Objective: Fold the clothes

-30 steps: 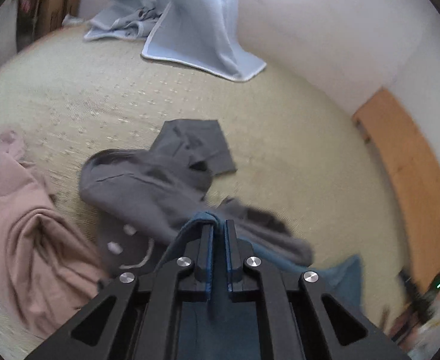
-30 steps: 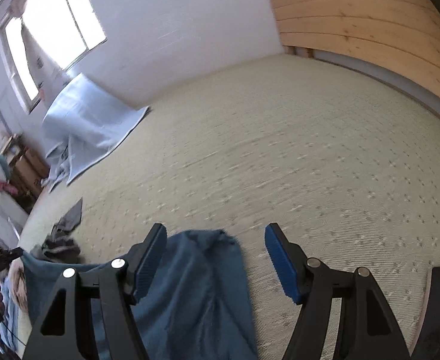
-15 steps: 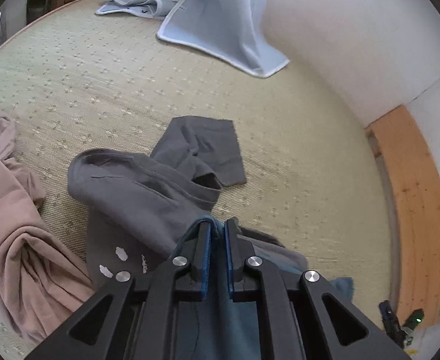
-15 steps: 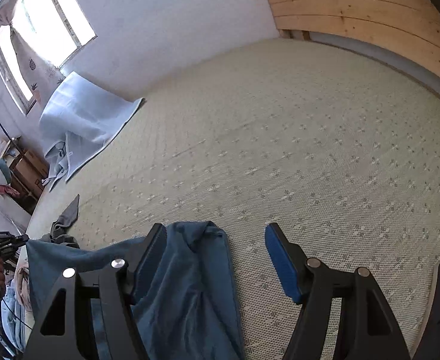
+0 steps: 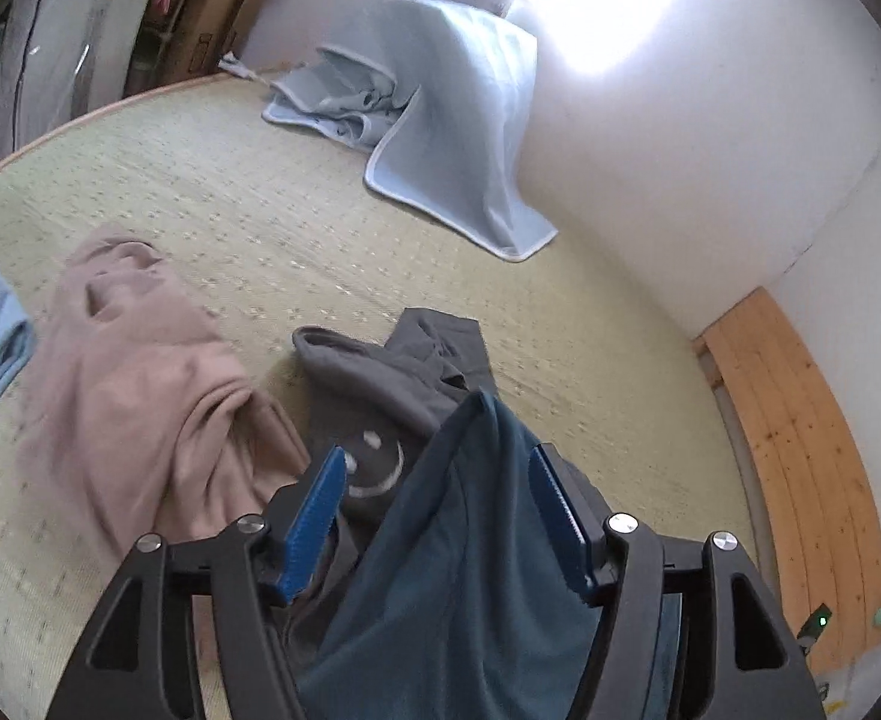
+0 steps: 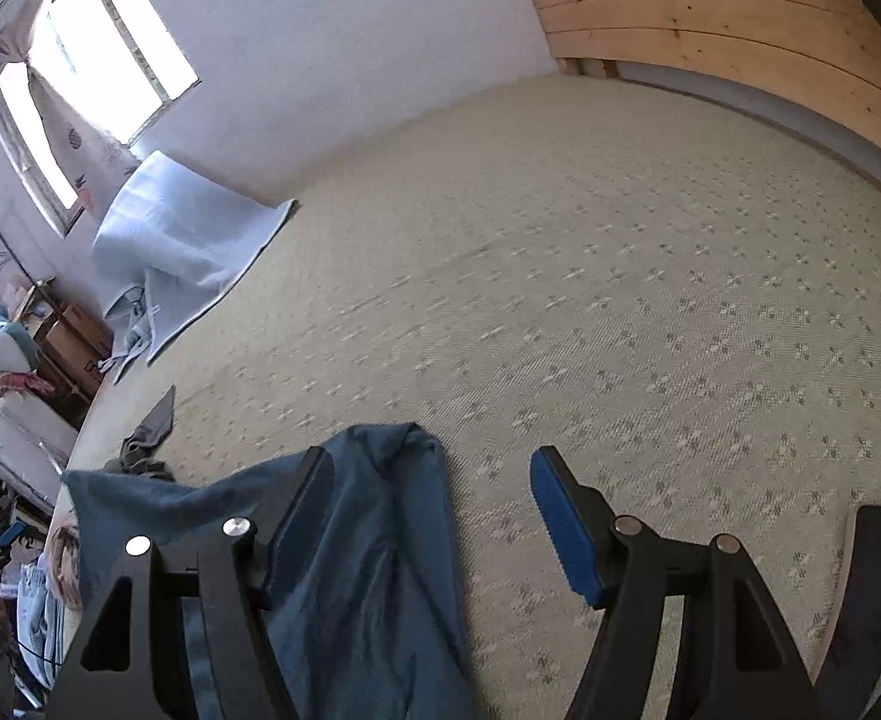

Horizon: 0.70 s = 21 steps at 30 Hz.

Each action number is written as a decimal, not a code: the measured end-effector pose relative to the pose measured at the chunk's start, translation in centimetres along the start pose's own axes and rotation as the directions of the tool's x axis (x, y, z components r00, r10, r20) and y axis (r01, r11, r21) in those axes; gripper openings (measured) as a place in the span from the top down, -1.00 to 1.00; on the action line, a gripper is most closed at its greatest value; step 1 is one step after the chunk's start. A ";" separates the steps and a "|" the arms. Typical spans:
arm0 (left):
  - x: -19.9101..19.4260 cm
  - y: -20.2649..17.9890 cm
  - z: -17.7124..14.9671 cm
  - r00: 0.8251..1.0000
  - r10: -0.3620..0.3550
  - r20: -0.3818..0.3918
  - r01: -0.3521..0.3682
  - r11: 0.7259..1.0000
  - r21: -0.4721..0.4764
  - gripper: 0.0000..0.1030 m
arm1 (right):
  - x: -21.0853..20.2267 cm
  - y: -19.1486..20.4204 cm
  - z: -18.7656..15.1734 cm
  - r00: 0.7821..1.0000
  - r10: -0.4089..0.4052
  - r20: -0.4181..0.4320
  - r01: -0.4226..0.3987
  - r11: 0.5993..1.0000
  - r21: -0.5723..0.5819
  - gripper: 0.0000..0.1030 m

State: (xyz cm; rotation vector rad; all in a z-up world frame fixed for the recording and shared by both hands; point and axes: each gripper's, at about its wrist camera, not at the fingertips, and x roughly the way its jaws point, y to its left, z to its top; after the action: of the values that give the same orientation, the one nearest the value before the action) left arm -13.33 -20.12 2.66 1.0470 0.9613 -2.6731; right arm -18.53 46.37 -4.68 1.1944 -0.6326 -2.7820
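Left gripper (image 5: 437,480) has just been opening, teal garment (image 5: 470,570) loose between its pads; only this view shows the pink hoodie (image 5: 140,396) (crumpled); right gripper (image 6: 428,492) gapes, pinching nothing.

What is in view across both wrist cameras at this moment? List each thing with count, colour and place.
teal garment: one, dark blue-green, lying between the jaws of both grippers
grey garment: one, dark grey, crumpled on the mat beyond the teal one
pink garment: one, dusty pink, heaped left of the grey one
blanket: one, pale blue, draped against the far wall
mat: one, beige, patterned, under everything
wooden boards: pale, along the wall
left gripper: black, blue pads, jaws just opened, open
right gripper: same, open
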 end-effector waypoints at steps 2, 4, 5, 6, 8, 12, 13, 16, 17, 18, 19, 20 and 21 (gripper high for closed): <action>-1.7 -0.3 -1.6 1.000 -0.018 0.008 0.018 1.000 0.015 -0.32 | -0.9 0.2 -0.7 1.000 0.010 0.004 -0.010 1.000 -0.009 -0.39; -2.9 -0.6 -3.6 0.999 -0.038 0.000 0.038 0.999 0.018 -0.32 | -1.6 0.4 -1.2 1.000 0.015 0.006 -0.015 1.000 -0.018 -0.39; -3.4 -0.8 -4.7 0.999 -0.048 -0.007 0.048 0.999 0.016 -0.32 | -2.1 0.6 -1.6 1.000 0.016 0.012 -0.016 1.000 -0.027 -0.39; -3.7 -0.9 -5.7 0.998 -0.057 -0.016 0.057 0.998 0.014 -0.32 | -2.5 0.8 -1.8 1.000 0.019 0.019 -0.019 0.999 -0.032 -0.39; -3.6 -0.9 -7.7 0.997 -0.060 -0.054 0.060 0.998 0.012 -0.40 | -3.6 1.2 -2.4 0.999 0.026 0.037 -0.025 0.999 -0.044 -0.39; -3.4 -0.2 -11.0 0.992 -0.059 -0.113 0.056 0.998 -0.021 -0.44 | -5.5 1.8 -4.0 0.998 0.032 0.054 -0.029 0.998 -0.060 -0.39; -3.4 0.0 -11.5 0.990 -0.068 -0.125 0.063 0.997 -0.042 -0.45 | -5.9 1.9 -4.5 0.998 0.030 0.052 -0.027 0.998 -0.064 -0.39; -4.2 0.3 -12.7 0.991 -0.072 -0.117 0.065 0.996 -0.062 -0.46 | -7.0 2.3 -5.8 0.999 0.024 0.047 -0.020 0.997 -0.077 -0.39; -4.7 0.2 -12.9 0.993 -0.065 -0.100 0.060 0.997 -0.056 -0.46 | -7.3 2.6 -6.2 0.999 0.018 0.047 -0.014 0.996 -0.084 -0.39; -5.4 0.1 -12.9 0.996 -0.056 -0.072 0.053 0.998 -0.042 -0.46 | -7.6 2.9 -6.7 0.999 0.011 0.047 -0.007 0.996 -0.091 -0.39; -6.3 -0.1 -12.8 0.999 -0.048 -0.026 0.047 0.999 -0.026 -0.46 | -8.2 3.3 -7.2 0.998 0.012 0.060 -0.006 0.995 -0.098 -0.39; -7.3 -0.2 -12.7 0.999 -0.040 0.023 0.040 0.999 -0.013 -0.46 | -8.8 3.6 -7.6 0.997 0.013 0.074 -0.005 0.994 -0.106 -0.39; -8.4 -0.1 -12.7 0.996 -0.031 0.081 0.031 0.999 -0.006 -0.46 | -9.7 4.0 -8.0 0.994 0.017 0.108 -0.006 0.994 -0.107 -0.39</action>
State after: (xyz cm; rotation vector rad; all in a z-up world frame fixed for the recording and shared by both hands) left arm 0.23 -13.46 0.99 0.9226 0.9789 -2.7119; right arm -6.52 41.90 -1.47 1.0221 -0.4888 -2.8468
